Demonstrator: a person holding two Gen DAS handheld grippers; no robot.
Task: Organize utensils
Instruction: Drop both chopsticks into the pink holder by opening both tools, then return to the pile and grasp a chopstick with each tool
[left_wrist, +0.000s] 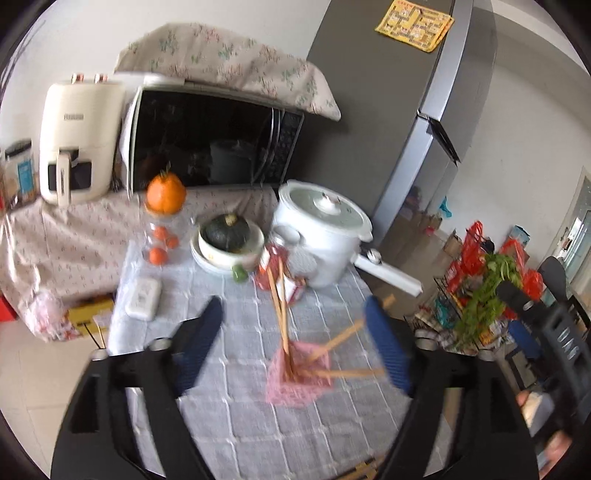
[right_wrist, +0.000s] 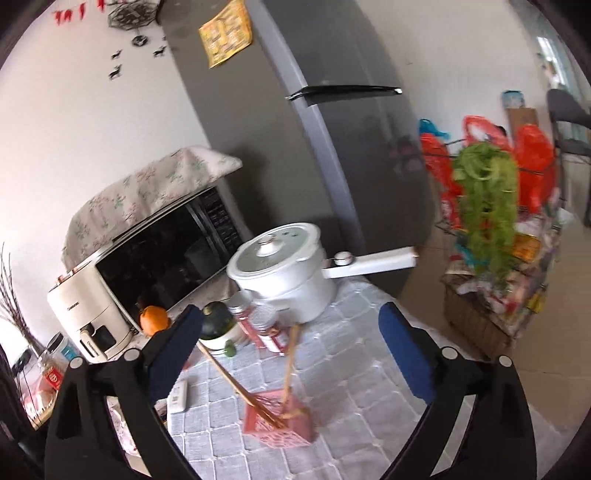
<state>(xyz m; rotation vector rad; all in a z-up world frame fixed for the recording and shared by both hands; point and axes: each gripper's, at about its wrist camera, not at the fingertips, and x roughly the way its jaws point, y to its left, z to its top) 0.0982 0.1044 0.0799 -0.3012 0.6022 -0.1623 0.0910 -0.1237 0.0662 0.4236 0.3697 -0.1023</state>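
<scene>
A small pink mesh holder (left_wrist: 299, 373) stands on the grey quilted tablecloth (left_wrist: 229, 387) with several wooden chopsticks (left_wrist: 280, 314) sticking out of it at different angles. It also shows in the right wrist view (right_wrist: 280, 417), with chopsticks (right_wrist: 236, 384) leaning left and up. My left gripper (left_wrist: 295, 343) is open above and around the holder, holding nothing. My right gripper (right_wrist: 291, 350) is open above the holder, holding nothing. More wooden sticks (left_wrist: 364, 472) lie at the table's near edge.
A white electric pot (left_wrist: 321, 229) with a long handle, a red-capped jar (left_wrist: 273, 266), a bowl with a green squash (left_wrist: 227, 240), a jar of oranges (left_wrist: 162, 229) and a white remote (left_wrist: 144, 297) stand at the back. Microwave (left_wrist: 210, 136), air fryer (left_wrist: 77, 140), fridge (left_wrist: 388, 110) behind. A cluttered rack (right_wrist: 495, 258) stands right.
</scene>
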